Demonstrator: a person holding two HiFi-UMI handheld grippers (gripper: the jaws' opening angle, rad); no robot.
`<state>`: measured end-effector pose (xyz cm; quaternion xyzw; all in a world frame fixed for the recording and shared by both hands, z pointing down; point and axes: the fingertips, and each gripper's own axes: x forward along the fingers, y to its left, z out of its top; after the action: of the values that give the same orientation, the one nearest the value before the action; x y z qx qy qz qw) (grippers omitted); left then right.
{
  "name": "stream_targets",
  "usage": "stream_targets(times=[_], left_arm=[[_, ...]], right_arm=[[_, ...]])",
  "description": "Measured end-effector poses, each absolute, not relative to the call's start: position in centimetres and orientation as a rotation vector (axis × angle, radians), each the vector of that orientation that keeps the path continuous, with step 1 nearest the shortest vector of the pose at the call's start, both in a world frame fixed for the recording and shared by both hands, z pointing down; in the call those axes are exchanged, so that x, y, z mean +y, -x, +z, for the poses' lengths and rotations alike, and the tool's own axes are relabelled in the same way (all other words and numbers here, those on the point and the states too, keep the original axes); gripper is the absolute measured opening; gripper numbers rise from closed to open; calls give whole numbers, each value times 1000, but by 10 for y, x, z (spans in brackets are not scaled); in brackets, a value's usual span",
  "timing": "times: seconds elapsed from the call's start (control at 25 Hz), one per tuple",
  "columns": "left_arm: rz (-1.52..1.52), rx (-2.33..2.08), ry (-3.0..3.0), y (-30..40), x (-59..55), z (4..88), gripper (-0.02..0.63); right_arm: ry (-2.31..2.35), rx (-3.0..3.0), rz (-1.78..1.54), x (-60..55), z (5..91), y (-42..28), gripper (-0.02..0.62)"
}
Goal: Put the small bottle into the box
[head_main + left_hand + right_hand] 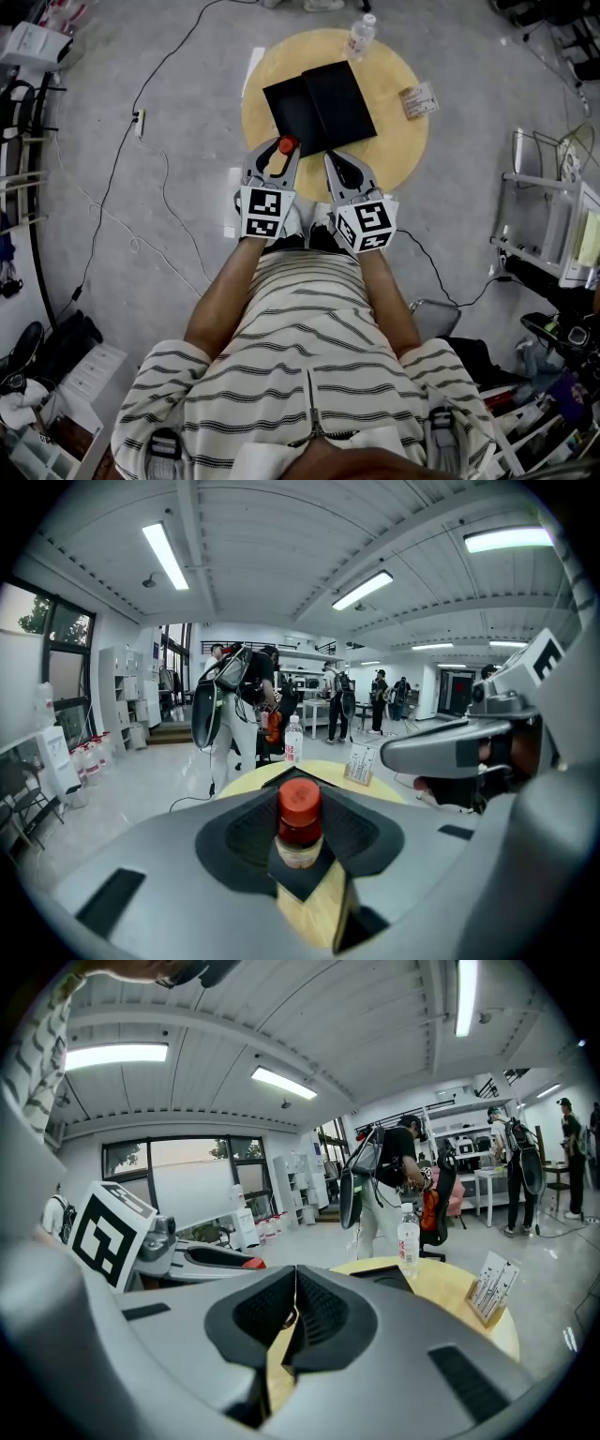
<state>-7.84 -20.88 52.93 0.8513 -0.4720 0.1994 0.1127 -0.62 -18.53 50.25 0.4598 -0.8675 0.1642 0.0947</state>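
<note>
Yellow round wooden table [398, 141] stands on grey concrete floor [169, 84], with open floor all round it. A thin black cable [122, 141] snakes along the floor on the left. A flat matte black box [319, 108] of two angular panels covers the table's middle and reaches toward the near rim. The far and right parts of the tabletop are bare wood.

Left gripper [276, 159] sits at the near rim, its jaws pinching the small amber bottle with red cap [300, 822]. The bottle is upright, just at the box's near corner and not inside it. Right gripper [333, 161] is just beside the left one, its ribbed black pads pressed together on nothing.

A clear plastic water bottle [361, 36] stands at the table's far rim. A small card stand [419, 99] sits near the right rim, apart from the box. A metal rack [548, 220] stands well off to the right. A person with a backpack [234, 705] stands beyond the table.
</note>
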Motion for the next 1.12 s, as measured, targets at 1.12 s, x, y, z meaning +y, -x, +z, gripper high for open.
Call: stream_targets(times=[1.12], left_arm=[[720, -1342, -2401, 55, -263, 597, 146]], right_arm=[[-1354, -2546, 595, -197, 527, -12, 20]])
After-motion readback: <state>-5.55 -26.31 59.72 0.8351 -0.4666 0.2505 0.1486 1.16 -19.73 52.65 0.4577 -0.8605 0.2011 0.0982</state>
